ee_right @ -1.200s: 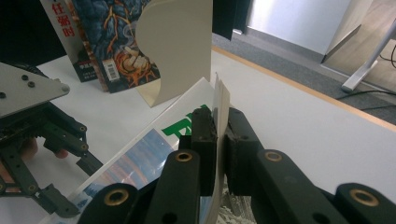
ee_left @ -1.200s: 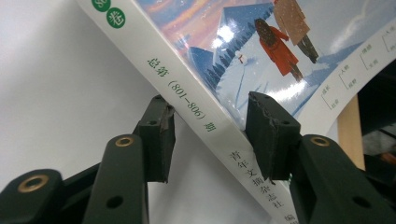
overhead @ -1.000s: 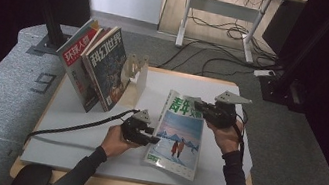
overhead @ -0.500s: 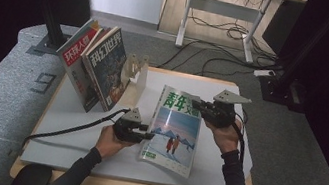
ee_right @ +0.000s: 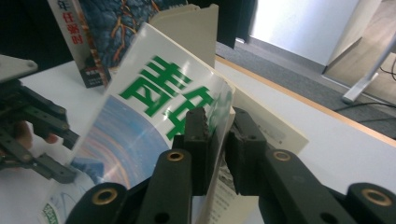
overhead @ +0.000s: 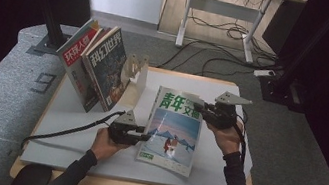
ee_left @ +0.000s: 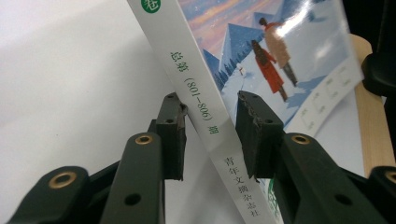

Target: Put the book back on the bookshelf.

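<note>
A magazine (overhead: 173,134) with green characters and a snowy cover picture stands tilted on the white table cover, its spine low at the left. My right gripper (overhead: 197,109) is shut on its upper right edge; in the right gripper view the pads (ee_right: 201,135) pinch the magazine (ee_right: 154,93), though these jaws have just been opening a little. My left gripper (overhead: 145,137) is at the spine. In the left gripper view its jaws straddle the white spine (ee_left: 201,102) and have been closing, with one pad (ee_left: 175,135) against it and a sliver of cover showing before the other.
Two more magazines (overhead: 98,66) lean upright against a beige bookend (overhead: 137,67) at the back left of the table (overhead: 71,122). A cable (overhead: 64,131) trails left from my left gripper. A desk frame and floor cables lie beyond the table.
The magazine has tipped up from lying nearly flat and shifted left. My left gripper has moved left with its spine edge. My right hand has stayed where it was.
</note>
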A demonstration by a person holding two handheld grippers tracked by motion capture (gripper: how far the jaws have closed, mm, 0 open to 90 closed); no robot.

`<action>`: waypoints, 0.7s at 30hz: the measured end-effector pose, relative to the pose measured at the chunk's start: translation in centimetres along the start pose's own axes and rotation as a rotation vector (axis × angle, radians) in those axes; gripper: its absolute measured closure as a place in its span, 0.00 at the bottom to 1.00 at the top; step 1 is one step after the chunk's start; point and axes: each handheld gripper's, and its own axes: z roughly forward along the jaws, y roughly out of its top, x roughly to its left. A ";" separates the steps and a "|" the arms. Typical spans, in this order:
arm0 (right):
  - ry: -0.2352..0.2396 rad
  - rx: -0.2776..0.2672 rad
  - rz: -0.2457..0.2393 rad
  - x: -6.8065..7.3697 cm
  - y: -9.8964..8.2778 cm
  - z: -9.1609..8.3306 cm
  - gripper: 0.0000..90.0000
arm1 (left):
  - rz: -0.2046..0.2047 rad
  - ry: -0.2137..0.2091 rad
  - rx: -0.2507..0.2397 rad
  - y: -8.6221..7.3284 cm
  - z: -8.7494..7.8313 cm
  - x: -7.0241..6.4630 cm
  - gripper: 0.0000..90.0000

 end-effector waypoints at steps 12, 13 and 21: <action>-0.048 0.035 0.039 -1.3 -1.4 0.3 0.59 | 0.007 -0.037 -0.024 -0.4 -0.9 -0.7 0.77; -0.048 0.035 0.039 -1.3 -1.4 0.3 0.59 | 0.010 -0.039 -0.024 -0.4 -1.0 -0.8 0.77; -0.043 0.076 0.103 -2.0 -3.2 1.1 0.29 | 0.022 -0.048 -0.023 -0.5 -1.4 -1.0 0.78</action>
